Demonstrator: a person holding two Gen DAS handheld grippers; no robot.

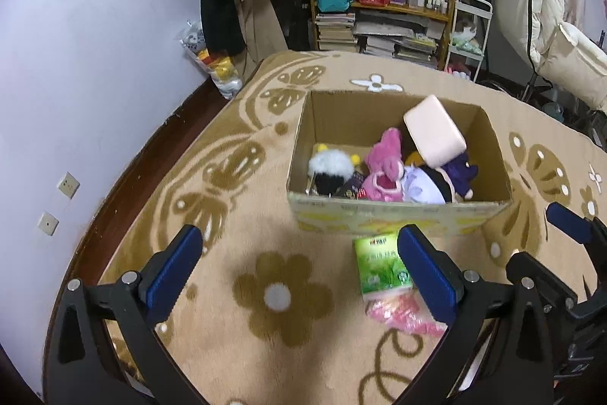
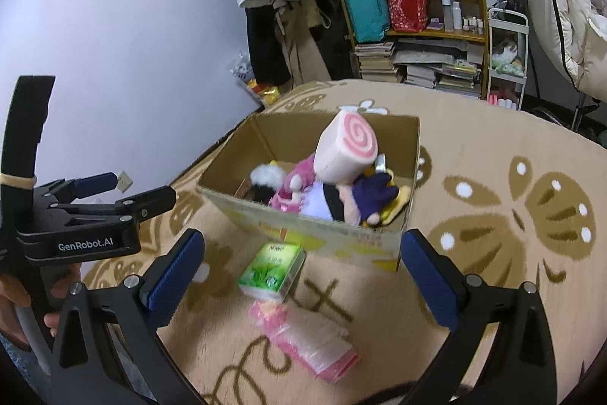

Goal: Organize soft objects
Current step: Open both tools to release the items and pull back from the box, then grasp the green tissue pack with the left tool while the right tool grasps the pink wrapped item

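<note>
Cardboard box (image 2: 326,238) on rug (image 2: 493,215): plush toys, swirl-roll cushion (image 2: 347,148) on top. Outside, touching its front wall, apparently awaiting boxing: green tissue pack (image 2: 271,272), pink packet (image 2: 303,344). Left hand-held gripper (image 1: 299,276), right hand-held gripper (image 2: 303,279): wide open, empty.

Both wrist cameras look forward and downward along their open jaws, from above the rug (image 1: 235,348), toward the cardboard box (image 1: 398,215) and the shelf (image 1: 383,6) beyond. The left view sits left of the box; the right view sits further right, showing the left gripper (image 2: 114,188). Both share box, rug and shelf.
</note>
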